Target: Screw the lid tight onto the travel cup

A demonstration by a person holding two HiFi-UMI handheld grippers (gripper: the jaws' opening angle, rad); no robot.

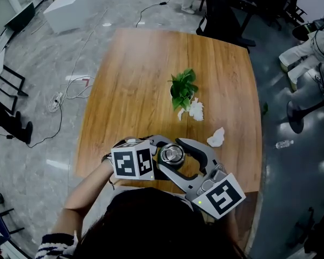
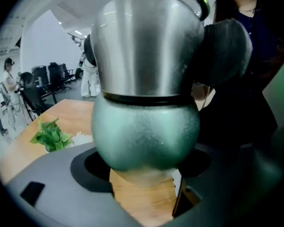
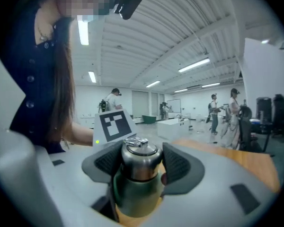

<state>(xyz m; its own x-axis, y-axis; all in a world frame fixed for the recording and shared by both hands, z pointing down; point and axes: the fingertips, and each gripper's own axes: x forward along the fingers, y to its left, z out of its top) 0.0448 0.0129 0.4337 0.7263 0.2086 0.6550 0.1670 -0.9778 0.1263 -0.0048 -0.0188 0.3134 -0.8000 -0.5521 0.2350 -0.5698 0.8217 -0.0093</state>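
green travel cup (image 3: 132, 193), silver lid (image 3: 139, 161), brown table (image 1: 146, 80)

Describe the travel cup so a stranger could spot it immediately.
Find the wooden table, then its near edge, where the left gripper and right gripper meet. The travel cup is held between them, the left clamping its body, the right its lid. It alone is metal: matte green below, brushed steel above, unlike the leafy plant and white crumpled scraps farther out.

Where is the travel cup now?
Head view: the travel cup stands at the table's near edge, between the left gripper and right gripper.
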